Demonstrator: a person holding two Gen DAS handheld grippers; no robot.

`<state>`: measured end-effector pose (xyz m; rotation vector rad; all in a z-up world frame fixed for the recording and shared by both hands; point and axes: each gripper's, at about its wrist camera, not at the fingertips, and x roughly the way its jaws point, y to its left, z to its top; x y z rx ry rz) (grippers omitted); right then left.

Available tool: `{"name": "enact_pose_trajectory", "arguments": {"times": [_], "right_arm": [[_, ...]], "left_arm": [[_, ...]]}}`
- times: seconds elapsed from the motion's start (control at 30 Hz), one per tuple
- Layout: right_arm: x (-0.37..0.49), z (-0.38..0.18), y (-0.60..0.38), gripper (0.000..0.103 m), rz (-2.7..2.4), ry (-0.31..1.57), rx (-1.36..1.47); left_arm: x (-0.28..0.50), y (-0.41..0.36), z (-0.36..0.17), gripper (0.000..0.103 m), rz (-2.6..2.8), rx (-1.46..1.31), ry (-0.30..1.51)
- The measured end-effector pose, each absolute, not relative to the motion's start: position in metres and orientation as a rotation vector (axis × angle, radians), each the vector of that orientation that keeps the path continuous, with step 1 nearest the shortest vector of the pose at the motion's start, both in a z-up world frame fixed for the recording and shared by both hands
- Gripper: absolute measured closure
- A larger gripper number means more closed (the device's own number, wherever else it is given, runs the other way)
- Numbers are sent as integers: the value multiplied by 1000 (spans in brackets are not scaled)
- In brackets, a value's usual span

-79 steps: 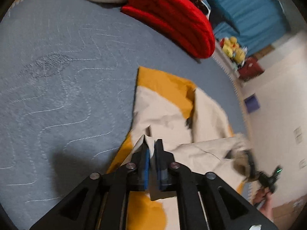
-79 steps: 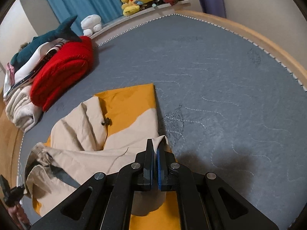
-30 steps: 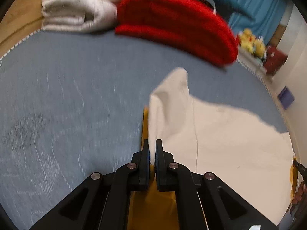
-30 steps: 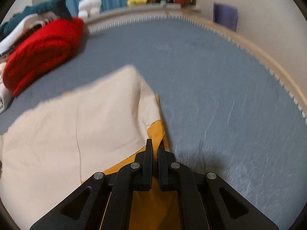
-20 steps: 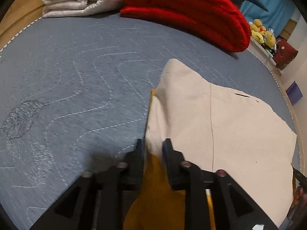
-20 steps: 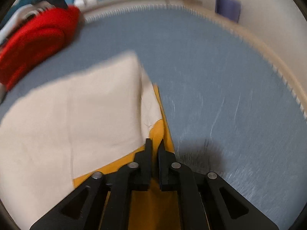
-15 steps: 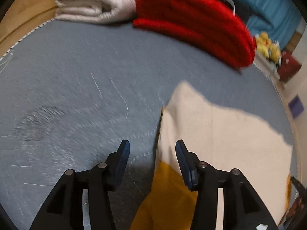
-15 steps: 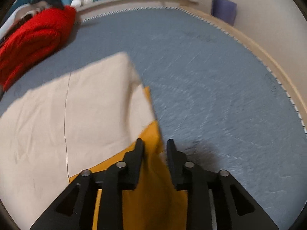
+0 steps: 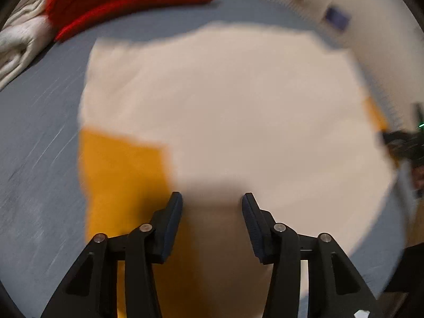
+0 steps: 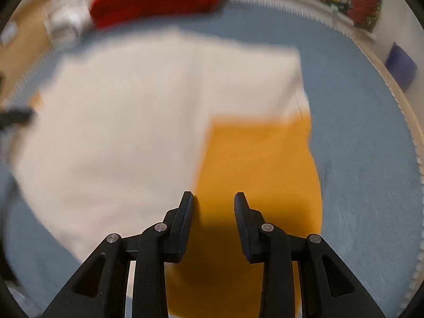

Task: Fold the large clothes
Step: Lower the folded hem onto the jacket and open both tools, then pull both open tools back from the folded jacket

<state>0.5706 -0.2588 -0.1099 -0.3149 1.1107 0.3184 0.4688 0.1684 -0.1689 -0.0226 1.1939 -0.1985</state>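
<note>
Garment (image 9: 238, 100), cream over mustard, lies flat on the blue-grey bed (image 9: 39, 159). At left, the left tool (image 9: 212, 202) has just been opening, jaws apart, nothing between them; at right, the right tool (image 10: 213, 201) too has just been opening over the mustard panel, empty. One fold looks laid down; next, I'd judge, comes fresh grips on an edge for another fold. No readable labels or writing; frames are blurred.

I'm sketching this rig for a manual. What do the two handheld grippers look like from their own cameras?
Both look alike. The left gripper and right gripper are matte black, with angular linkage arms that have triangular cut-outs and round silver pivot pins. Each ends in two flat, tapered fingers with dark blue-tinted inner pads. No cables, markings or sleeves are visible.
</note>
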Motion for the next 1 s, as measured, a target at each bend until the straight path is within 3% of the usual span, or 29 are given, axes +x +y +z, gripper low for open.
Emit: {"name": "enact_pose_trajectory", "arguments": {"times": [0.17,0.67,0.8,1.0], "right_arm": [[570,-105,-282,71,279,1126,-249],[532,-117,-303,71,150,1205,-347],[524,-101,-301,71,82,1194,-342],[492,-15,-276,71,4,993,-335]], "left_arm": [[450,197,-164,69,-137,-66,1193],[404,242,-171,80,-18,-72,1261],[399,238,-126,82,70,-86,1167],[361,218,-24,82,150,-195,930]]}}
